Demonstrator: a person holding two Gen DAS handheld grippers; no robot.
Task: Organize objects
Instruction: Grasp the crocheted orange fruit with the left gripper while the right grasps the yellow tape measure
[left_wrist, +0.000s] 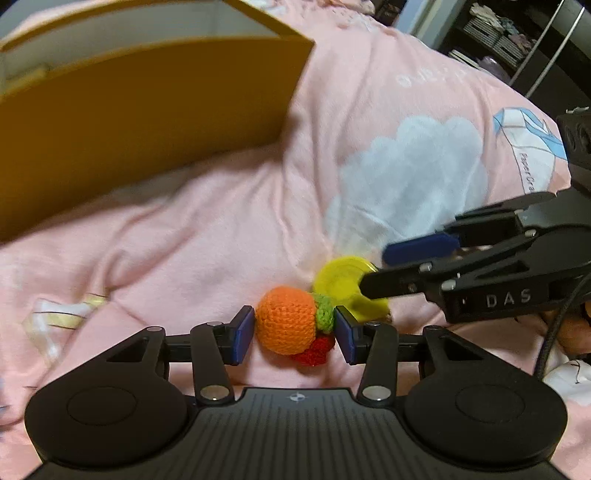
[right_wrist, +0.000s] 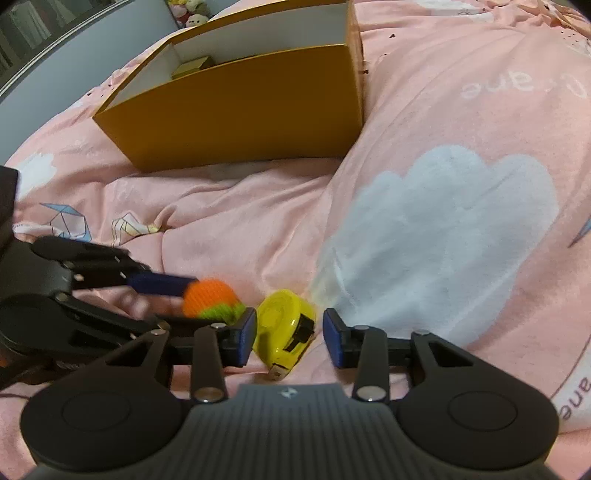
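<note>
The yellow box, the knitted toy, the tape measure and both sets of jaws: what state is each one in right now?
Yellow box: open-topped, standing on the pink blanket, a small gold item inside.
Knitted toy: lying on the blanket, squeezed between the left gripper's jaws.
Tape measure: lying on the blanket, tape retracted, not gripped.
Left gripper: shut on the toy.
Right gripper: jaws open, straddling the tape measure.

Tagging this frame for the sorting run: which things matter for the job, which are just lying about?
In the job:
- knitted toy, between the left gripper fingers
- yellow tape measure, between the right gripper fingers
- cardboard box, open

Lying about:
- pink blanket
- ribbon
- shelves
</note>
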